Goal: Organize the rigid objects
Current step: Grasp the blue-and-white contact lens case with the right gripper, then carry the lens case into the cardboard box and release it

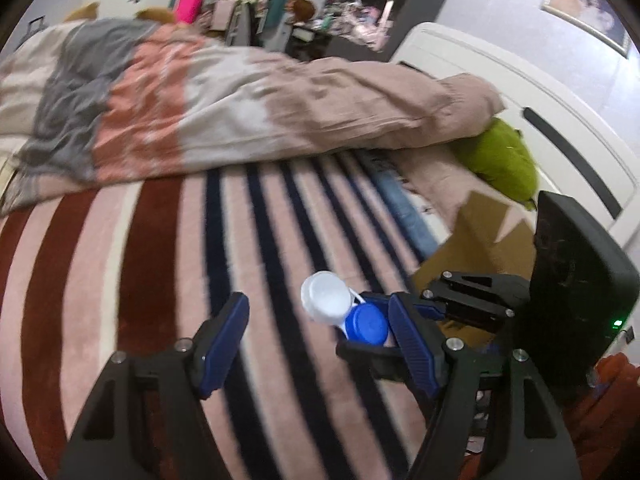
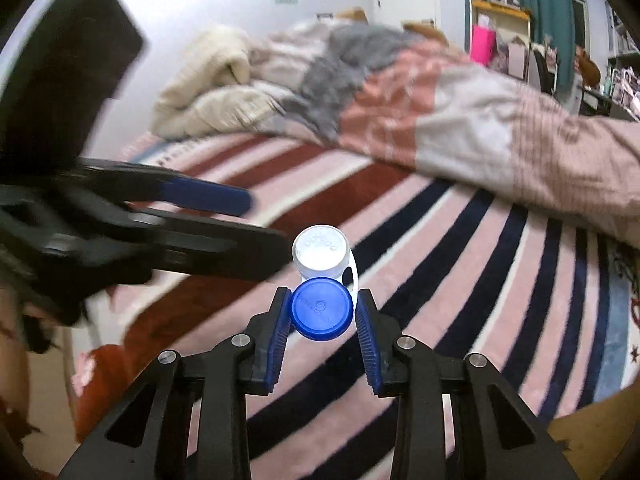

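Note:
A contact lens case with one blue cap [image 2: 322, 307] and one white cap [image 2: 320, 252] is held above a striped bed cover. My right gripper [image 2: 323, 312] is shut on the blue cap, with the white cap sticking out past the fingertips. In the left wrist view the same case [image 1: 346, 308] sits just right of centre, with the right gripper's fingers [image 1: 412, 344] around the blue cap. My left gripper [image 1: 316, 336] is open and empty, its jaws wide apart, with the case between and ahead of them. The left gripper shows blurred at the left of the right wrist view [image 2: 208, 196].
A striped red, pink and navy bed cover [image 1: 160, 264] lies below both grippers. A rumpled pink and grey duvet [image 1: 224, 108] lies across the far side. A green cushion [image 1: 500, 160] and a brown cardboard piece [image 1: 476, 240] sit at the right by a white headboard [image 1: 520, 92].

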`<state>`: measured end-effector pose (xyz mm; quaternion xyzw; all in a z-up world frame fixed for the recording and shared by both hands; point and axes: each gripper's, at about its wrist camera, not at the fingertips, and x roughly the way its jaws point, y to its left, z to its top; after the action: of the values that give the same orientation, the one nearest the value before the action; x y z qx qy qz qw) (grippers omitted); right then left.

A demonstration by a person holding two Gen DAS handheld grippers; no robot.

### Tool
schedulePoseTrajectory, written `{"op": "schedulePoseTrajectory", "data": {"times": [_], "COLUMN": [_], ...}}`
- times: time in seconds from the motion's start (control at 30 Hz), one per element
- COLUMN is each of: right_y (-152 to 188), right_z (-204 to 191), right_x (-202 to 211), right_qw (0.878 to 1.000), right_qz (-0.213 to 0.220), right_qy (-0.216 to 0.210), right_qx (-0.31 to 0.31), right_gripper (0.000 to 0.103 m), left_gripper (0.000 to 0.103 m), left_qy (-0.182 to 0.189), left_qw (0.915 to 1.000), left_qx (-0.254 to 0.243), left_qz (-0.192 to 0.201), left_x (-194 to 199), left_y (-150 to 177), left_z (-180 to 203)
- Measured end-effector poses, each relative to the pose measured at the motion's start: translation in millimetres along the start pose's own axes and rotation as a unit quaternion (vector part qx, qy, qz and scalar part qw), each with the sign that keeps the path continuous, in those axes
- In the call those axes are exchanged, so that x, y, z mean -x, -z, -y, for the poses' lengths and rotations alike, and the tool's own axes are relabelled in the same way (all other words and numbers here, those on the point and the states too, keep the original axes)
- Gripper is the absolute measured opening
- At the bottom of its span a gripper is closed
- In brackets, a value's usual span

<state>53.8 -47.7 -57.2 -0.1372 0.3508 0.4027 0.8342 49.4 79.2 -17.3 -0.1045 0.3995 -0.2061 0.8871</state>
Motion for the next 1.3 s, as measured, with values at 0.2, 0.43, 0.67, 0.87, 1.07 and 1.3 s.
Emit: {"op": "schedulePoseTrajectory", "data": {"times": [0.2,0.43,0.67,0.87,1.07,1.3], "right_y": [4,23,50,68,81,81], "right_z": [17,57,96,119,133,131], "right_x": [64,117,147,159,152,155], "right_qw": [0.999,0.996,0.992,0.989,0.988,0.988], "right_qz": [0.047,0.069,0.054,0.026,-0.012,-0.014], "right_qy": [0.012,0.051,0.094,0.111,0.102,0.103], "right_qx": [-0.005,-0.030,-0.066,-0.090,-0.120,-0.116], "right_gripper": [0.028,0.028,0.028,0.028,0.031,0.060], "left_gripper": [0.048,0.035,0.034,0.034,0.057,0.081], "left_qy": [0.048,0.094,0.125,0.127,0.099,0.053], "left_qw": [0.9982,0.9917,0.9840,0.9792,0.9801,0.9869], "left_qx": [-0.036,-0.086,-0.116,-0.135,-0.144,-0.143], "left_qz": [0.003,-0.019,-0.051,-0.083,-0.093,-0.052], "left_x": [-8,-45,-87,-116,-122,-96], "left_y": [-24,-46,-53,-51,-46,-45], "left_z": [58,130,179,204,208,201]}}
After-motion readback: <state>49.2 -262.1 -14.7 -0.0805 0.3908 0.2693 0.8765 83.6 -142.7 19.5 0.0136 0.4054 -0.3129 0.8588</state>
